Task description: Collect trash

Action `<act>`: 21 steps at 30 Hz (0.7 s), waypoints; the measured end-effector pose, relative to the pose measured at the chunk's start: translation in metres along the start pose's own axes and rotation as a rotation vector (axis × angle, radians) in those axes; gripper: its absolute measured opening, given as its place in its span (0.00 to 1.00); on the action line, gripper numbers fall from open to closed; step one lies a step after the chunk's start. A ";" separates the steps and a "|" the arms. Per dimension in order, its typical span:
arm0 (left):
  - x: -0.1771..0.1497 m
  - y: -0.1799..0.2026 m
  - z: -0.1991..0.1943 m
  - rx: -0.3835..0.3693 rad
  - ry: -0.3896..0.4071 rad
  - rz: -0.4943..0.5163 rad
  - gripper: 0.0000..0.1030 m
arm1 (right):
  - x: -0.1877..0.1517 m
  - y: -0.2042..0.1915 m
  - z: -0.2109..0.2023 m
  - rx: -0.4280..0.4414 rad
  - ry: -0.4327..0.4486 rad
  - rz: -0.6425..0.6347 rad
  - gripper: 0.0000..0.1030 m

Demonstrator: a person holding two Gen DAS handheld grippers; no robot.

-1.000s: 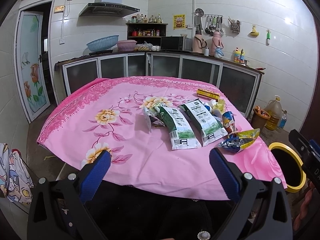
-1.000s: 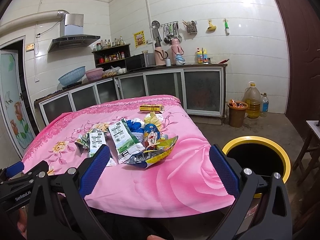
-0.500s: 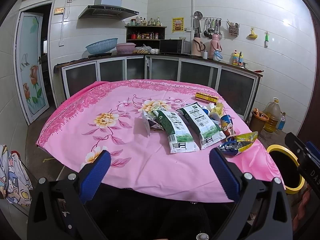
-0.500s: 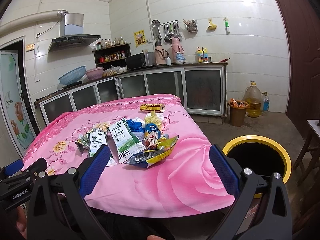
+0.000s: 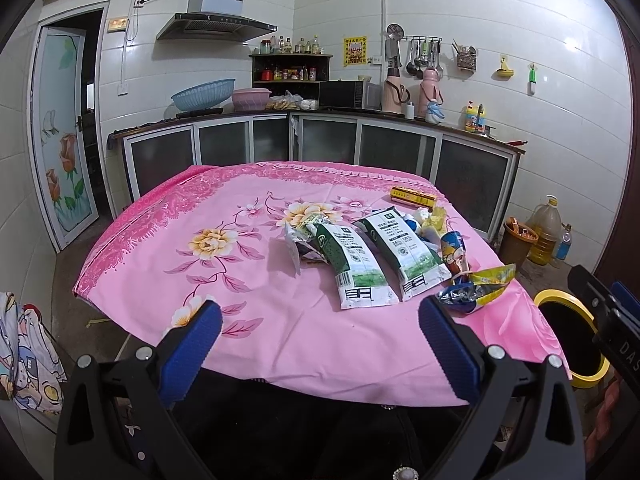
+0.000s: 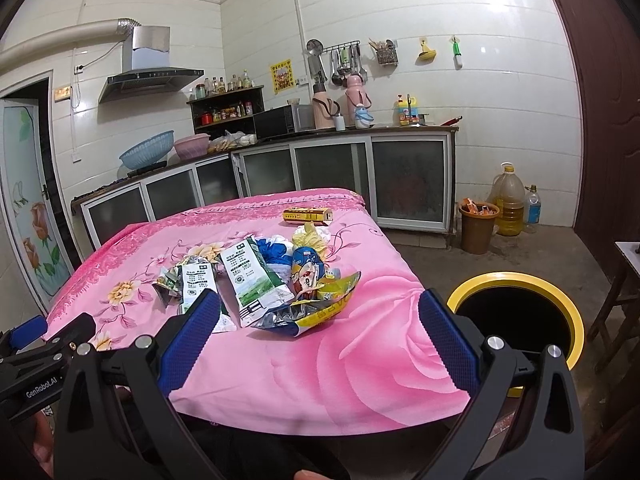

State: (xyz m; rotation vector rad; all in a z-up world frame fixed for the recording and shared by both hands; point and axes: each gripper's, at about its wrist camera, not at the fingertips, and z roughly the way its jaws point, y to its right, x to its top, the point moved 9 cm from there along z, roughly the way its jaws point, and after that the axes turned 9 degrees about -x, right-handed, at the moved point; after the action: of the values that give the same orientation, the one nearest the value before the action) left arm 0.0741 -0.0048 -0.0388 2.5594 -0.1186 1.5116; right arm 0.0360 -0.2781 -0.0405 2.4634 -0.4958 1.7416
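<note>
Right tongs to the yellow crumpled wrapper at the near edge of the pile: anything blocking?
Nothing visible. The right tongs are open, and only bare pink tablecloth lies between them and the yellow wrapper. The milk pouches lie beside it.

Glossy foil wrappers (image 6: 320, 308) on matt pink floral cloth (image 6: 360, 360).

Left gripper (image 5: 320, 344): black plastic frame, triangular cutouts, silver screws, blue textured pads (image 5: 191, 346) on fingers. Right gripper (image 6: 319, 338): same black frame, silver screws, blue dimpled pads (image 6: 450, 342). White "GenRobot.AI" lettering on left gripper's black side, seen from right wrist view.
</note>
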 end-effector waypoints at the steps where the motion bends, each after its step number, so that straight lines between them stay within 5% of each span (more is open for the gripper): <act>1: 0.000 0.000 -0.001 0.001 0.000 0.000 0.92 | 0.000 0.000 0.000 0.000 0.000 0.000 0.93; 21: -0.003 0.002 0.007 0.007 -0.024 0.015 0.92 | -0.004 -0.003 0.008 0.015 -0.026 0.004 0.93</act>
State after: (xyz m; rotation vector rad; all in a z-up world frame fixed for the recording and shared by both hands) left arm 0.0785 -0.0083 -0.0450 2.5881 -0.1366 1.4892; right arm 0.0431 -0.2761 -0.0464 2.4999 -0.4926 1.7228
